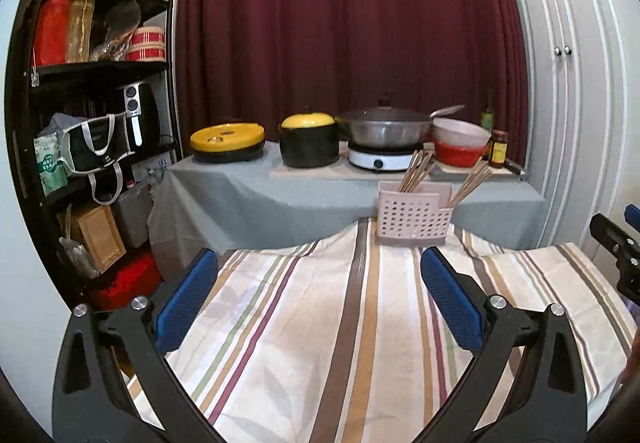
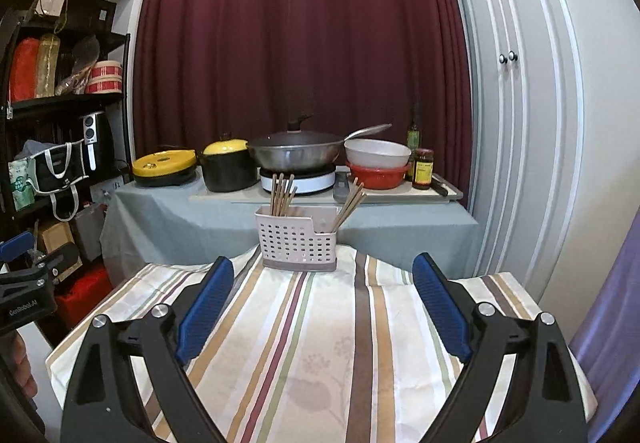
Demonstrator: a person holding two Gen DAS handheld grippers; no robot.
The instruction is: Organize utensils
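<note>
A pale pink perforated utensil holder (image 1: pixel 414 219) (image 2: pixel 298 239) stands at the far edge of the striped tablecloth (image 1: pixel 320 323) (image 2: pixel 320 343). Wooden chopsticks (image 1: pixel 416 171) (image 2: pixel 281 195) lean in its taller left compartment, and another bunch of chopsticks (image 1: pixel 470 183) (image 2: pixel 350 205) leans in the lower right one. My left gripper (image 1: pixel 320 271) hovers open over the cloth, well short of the holder, with nothing between its blue pads. My right gripper (image 2: pixel 324 275) is likewise open and empty, just before the holder. No loose utensils show on the cloth.
Behind the holder, a grey-covered counter (image 1: pixel 260 195) carries a yellow-lidded pan (image 1: pixel 227 142), a black pot (image 1: pixel 309 141), a wok (image 1: pixel 384 127) on a hotplate, stacked bowls (image 1: pixel 460 143) and sauce bottles (image 1: pixel 498 147). A black shelf unit (image 1: pixel 92 123) stands left, white cupboard doors (image 1: pixel 568 83) right.
</note>
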